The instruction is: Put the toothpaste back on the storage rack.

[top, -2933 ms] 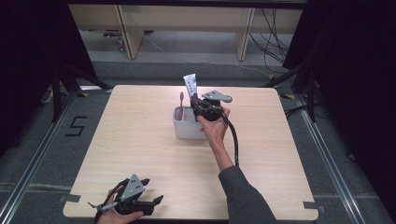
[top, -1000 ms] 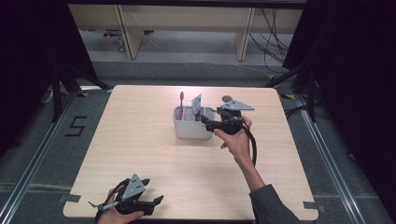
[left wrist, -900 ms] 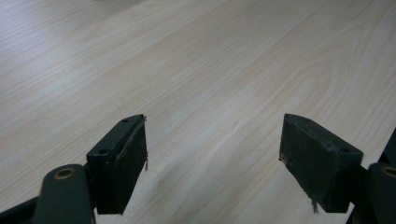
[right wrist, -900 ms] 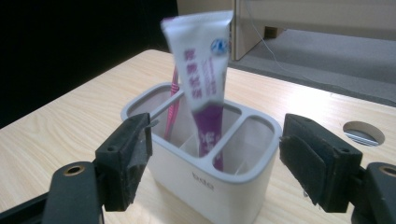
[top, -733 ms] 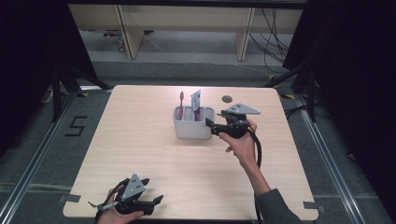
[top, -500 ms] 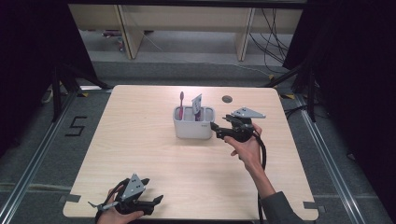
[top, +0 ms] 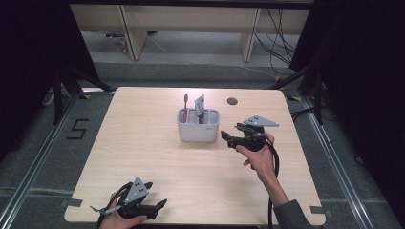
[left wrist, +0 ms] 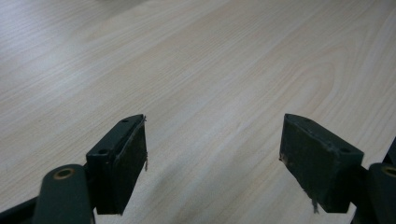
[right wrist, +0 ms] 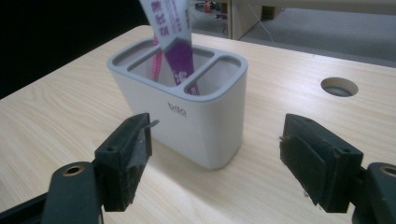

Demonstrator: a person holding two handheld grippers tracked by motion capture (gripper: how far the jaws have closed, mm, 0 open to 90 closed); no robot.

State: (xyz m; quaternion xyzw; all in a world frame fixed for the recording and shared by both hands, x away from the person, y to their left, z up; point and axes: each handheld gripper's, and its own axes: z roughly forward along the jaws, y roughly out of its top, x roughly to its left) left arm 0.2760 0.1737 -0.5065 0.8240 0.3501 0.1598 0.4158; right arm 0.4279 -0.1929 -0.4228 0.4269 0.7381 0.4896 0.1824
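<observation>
Pale wood-grain table (top: pixel 143 143) is sitting on a dark floor, with a "5" (top: pixel 78 129) marked on the floor off the table's left edge and a round cable hole (top: pixel 232 101) near its far edge. White caddy (top: pixel 198 125) is standing upright around the middle of the table, toward the far side. It is divided into compartments; small grey lettering on its wall is reading roughly "bdo" (right wrist: pixel 177 111), not sharp enough to confirm. A pink toothbrush (top: pixel 185 106) is standing upright in the caddy, and a purple-and-white tube (top: pixel 199 108) is leaning in it next to the brush; print on the tube is too blurred to read. Right tongs (top: pixel 225 139) are hovering just right of the caddy, pointing at it, jaws spread wide and gripping nothing, not touching it. Left tongs (top: pixel 159 206) are resting low at the near left edge of the table, well apart from the caddy, jaws also spread with bare wood between them.
</observation>
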